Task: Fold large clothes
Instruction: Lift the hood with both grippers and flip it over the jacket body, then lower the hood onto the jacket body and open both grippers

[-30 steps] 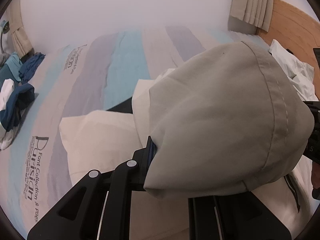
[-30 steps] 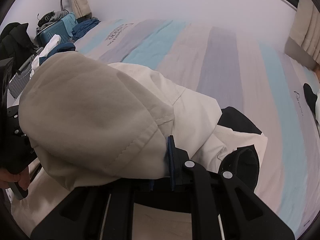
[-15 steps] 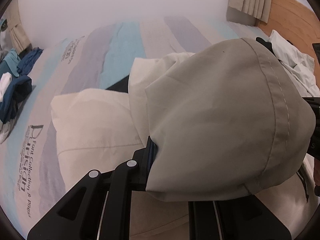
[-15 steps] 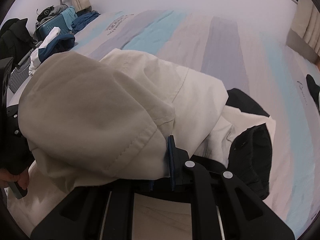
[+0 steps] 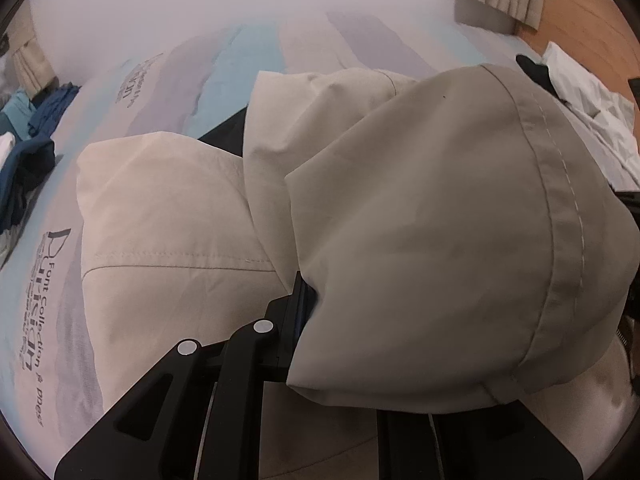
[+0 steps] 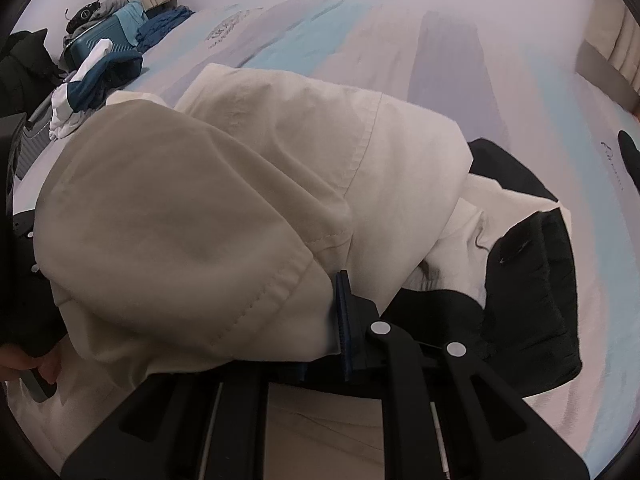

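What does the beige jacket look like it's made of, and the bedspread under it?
Jacket: probably woven cotton or a cotton blend, matte, with topstitched hems and soft creases. Bedspread: thin printed fabric, smooth and matte, striped with lettering; fibre unclear.

Striped bedspread (image 5: 248, 64), blue clothes pile (image 5: 28, 140), suitcase (image 6: 100, 46).

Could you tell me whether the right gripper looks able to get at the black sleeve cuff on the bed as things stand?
Probably not: the right gripper is shut on the beige jacket, though the black cuff lies uncovered beside it.

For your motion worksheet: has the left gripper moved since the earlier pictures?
Yes. The left gripper, shut on the jacket, has come down toward the striped bedspread.
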